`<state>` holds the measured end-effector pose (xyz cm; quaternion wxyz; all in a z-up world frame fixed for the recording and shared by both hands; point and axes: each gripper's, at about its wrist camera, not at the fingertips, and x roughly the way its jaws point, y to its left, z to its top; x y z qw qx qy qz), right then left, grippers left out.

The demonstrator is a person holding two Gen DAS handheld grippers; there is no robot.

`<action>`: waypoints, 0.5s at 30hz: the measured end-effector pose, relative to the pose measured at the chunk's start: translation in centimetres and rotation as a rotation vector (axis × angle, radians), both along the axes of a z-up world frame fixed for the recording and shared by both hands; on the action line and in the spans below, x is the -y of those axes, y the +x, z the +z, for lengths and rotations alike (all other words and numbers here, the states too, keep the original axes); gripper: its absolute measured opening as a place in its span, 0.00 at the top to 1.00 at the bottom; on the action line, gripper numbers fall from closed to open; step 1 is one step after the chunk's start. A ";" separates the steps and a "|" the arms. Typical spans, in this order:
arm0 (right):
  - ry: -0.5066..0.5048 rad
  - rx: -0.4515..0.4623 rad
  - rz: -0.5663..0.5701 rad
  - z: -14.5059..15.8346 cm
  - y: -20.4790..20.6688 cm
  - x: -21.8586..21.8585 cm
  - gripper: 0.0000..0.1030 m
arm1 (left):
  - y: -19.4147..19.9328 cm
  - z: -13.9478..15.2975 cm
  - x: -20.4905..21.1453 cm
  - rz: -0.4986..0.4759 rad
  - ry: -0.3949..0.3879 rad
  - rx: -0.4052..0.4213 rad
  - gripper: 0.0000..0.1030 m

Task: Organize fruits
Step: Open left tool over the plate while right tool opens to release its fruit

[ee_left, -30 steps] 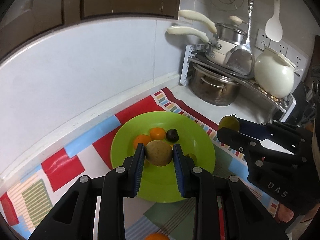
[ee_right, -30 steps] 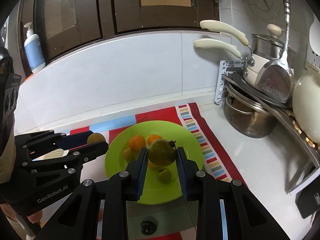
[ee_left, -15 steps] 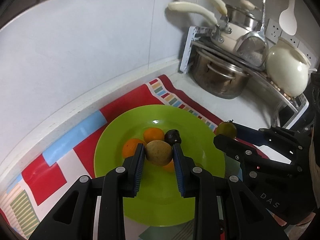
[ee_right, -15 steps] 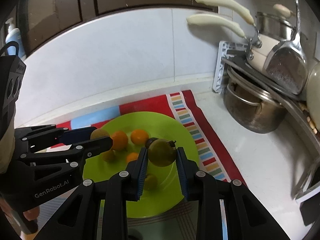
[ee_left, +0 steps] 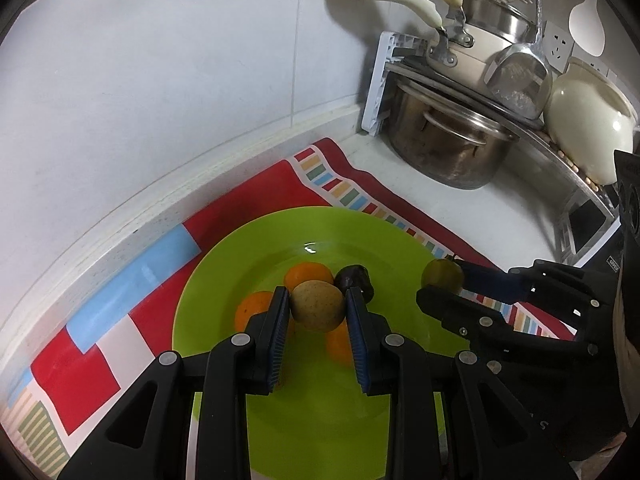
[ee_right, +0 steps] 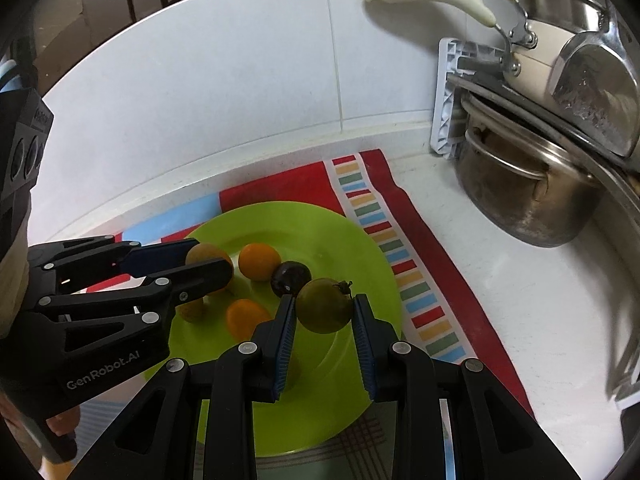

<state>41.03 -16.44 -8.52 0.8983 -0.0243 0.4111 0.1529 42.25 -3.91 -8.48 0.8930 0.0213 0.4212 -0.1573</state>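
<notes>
Both grippers lower & closer over green plate vs 1s ago | L gripper clamps tan fruit | R gripper clamps green fruit

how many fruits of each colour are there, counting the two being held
orange fruit: 3
dark fruit: 1
tan fruit: 1, held in the left gripper
green fruit: 1, held in the right gripper
small yellowish fruit: 1
total: 7 in view; the grippers may hide more
</notes>
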 end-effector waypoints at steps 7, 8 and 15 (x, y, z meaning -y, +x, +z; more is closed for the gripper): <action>0.004 -0.006 -0.002 -0.2 0.4 0.1 0.70 | -0.2 0.4 0.1 0.005 0.014 0.019 0.68; 0.003 -0.007 -0.004 -0.2 0.5 0.1 0.70 | -0.4 0.6 0.0 0.003 0.013 0.023 0.68; 0.007 0.020 -0.016 1.2 -0.7 0.4 0.63 | -2.6 2.2 -0.8 0.041 0.033 0.074 0.63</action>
